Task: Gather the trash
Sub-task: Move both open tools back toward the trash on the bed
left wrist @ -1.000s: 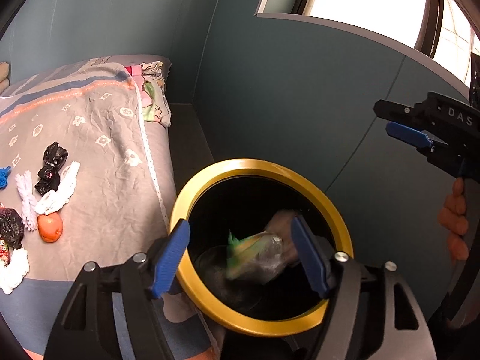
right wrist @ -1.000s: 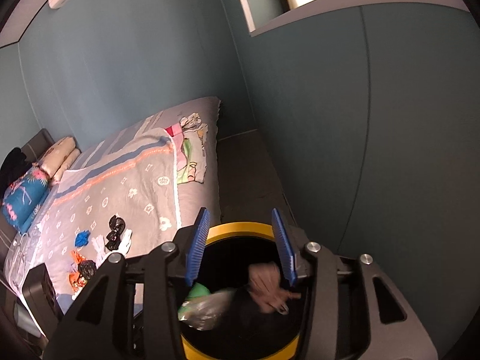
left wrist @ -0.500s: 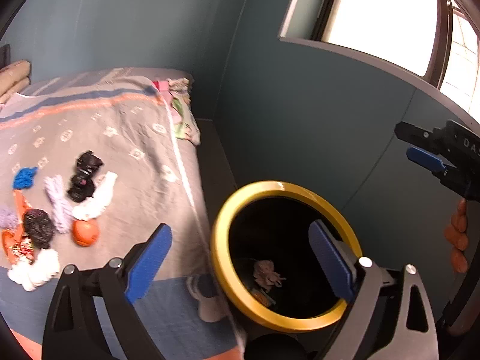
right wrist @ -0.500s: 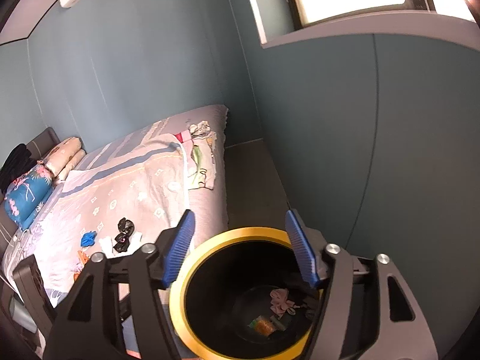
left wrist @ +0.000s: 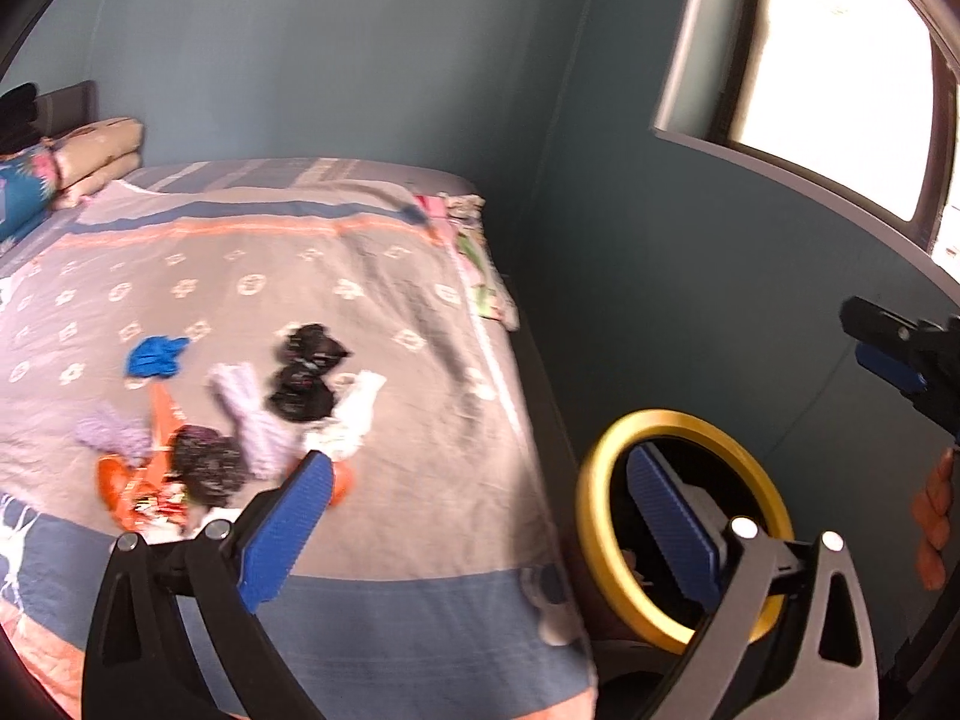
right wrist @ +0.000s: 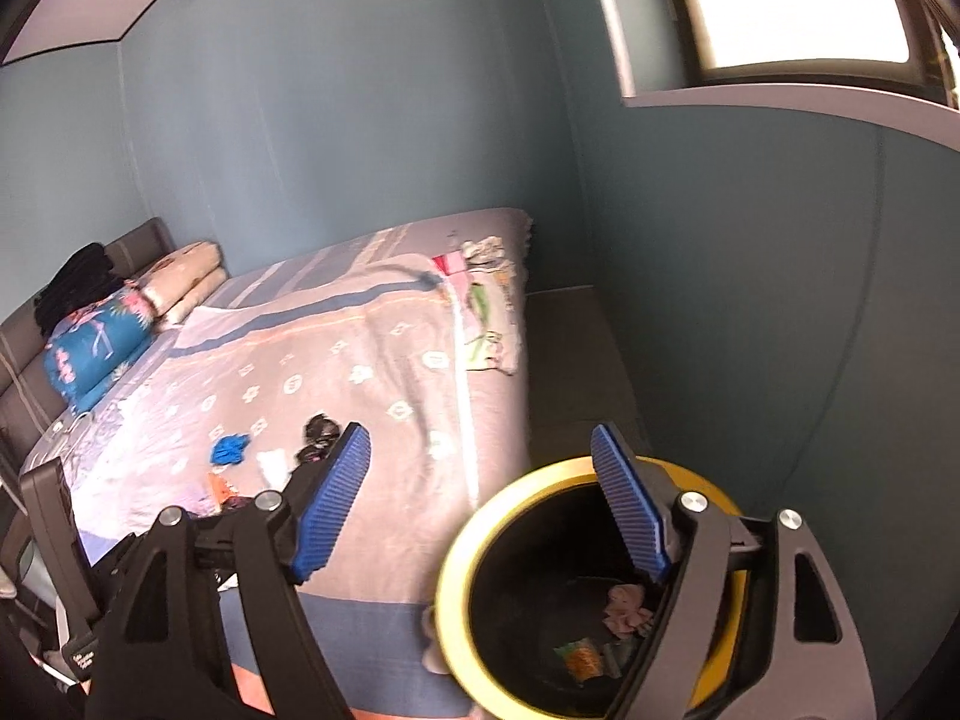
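Left gripper [left wrist: 480, 516] gapes empty between bed trash [left wrist: 300, 384] and bin [left wrist: 600, 480]

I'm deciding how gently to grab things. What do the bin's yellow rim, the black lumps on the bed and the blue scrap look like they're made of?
Bin rim: smooth and slightly glossy, probably plastic or painted metal. Black lumps: crumpled with shiny highlights, likely thin plastic film, though blurred. Blue scrap: matte and bunched, possibly cloth or a glove; too blurred to tell.
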